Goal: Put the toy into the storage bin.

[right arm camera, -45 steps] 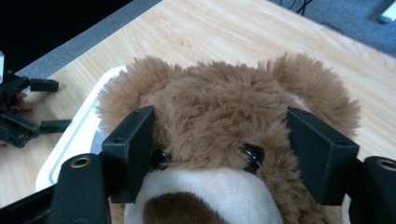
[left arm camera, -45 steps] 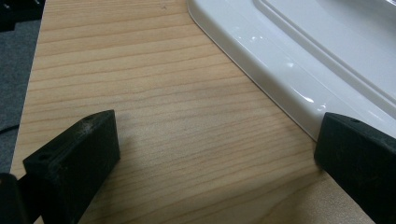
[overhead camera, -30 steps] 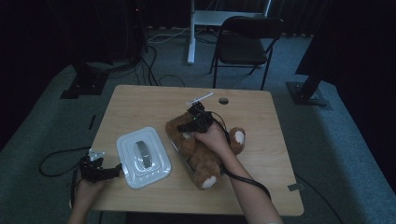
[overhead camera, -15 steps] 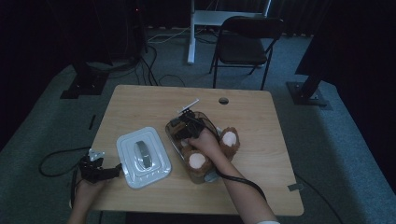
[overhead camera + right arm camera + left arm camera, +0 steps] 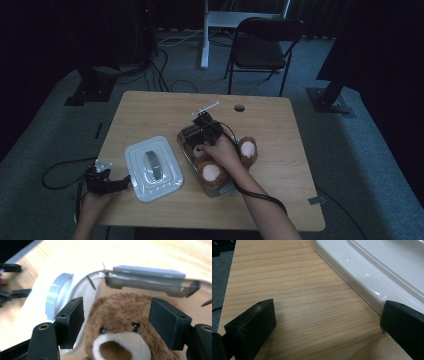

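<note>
A brown teddy bear [image 5: 247, 150] lies partly inside a clear plastic container [image 5: 186, 136] at mid-table, its pale foot pads facing up. My right gripper [image 5: 206, 125] is over the container's far end. In the right gripper view its jaws sit on either side of the bear's head [image 5: 117, 315]; they have just been opening slightly, and the fur still fills the gap between them. The container's grey latch [image 5: 147, 277] lies just beyond. My left gripper [image 5: 111, 183] rests open at the table's left edge. One of its jaws is beside the corner of the white lid [image 5: 367, 272], with only bare wood between the jaws.
The white lid [image 5: 152, 169] with a grey handle lies flat left of the container. A white strip [image 5: 206, 107] and a round cable hole [image 5: 239, 107] are near the table's [image 5: 280, 125] far edge. A black chair [image 5: 260, 45] stands behind it. Cables trail from both grippers.
My right gripper has carried the bear left, from beside the container down into it. The bear has turned so its feet point up. My left gripper has stayed put.
</note>
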`<state>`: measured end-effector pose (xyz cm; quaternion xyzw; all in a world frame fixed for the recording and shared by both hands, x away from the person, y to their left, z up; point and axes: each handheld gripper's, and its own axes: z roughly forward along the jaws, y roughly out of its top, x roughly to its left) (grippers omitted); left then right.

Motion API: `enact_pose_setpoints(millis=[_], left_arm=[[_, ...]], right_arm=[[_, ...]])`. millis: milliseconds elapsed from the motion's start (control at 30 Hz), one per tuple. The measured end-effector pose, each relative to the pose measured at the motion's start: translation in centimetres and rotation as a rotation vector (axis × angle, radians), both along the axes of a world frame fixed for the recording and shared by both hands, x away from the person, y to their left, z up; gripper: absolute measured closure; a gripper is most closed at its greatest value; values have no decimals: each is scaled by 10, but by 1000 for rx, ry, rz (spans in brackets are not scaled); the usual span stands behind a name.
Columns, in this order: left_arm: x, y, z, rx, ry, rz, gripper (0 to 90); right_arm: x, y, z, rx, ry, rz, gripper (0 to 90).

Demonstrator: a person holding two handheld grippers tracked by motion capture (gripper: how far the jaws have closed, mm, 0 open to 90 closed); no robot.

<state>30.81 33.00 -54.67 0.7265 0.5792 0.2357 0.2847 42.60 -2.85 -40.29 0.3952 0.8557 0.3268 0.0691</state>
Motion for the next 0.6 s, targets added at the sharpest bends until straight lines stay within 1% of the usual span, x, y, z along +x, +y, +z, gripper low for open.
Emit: enact_pose_setpoints(millis=[133,233,333,400,433,600], left_arm=[[0,0,0,0,-1,1,5],[0,0,0,0,-1,1,5],[0,0,0,0,0,1,5],[0,0,0,-1,0,1,5],[0,0,0,-1,-1,2,5],[0,0,0,0,0,1,5]], right_arm=[[-12,-7,17,45,-34,21,278],[-21,-14,25,75,-50,31,278],[-30,-22,29,104,-49,41,278],[-33,-24,30,110,-51,49,278],[-39,-28,31,123,-56,59,278],[-54,-37,32,137,-69,83,279]])
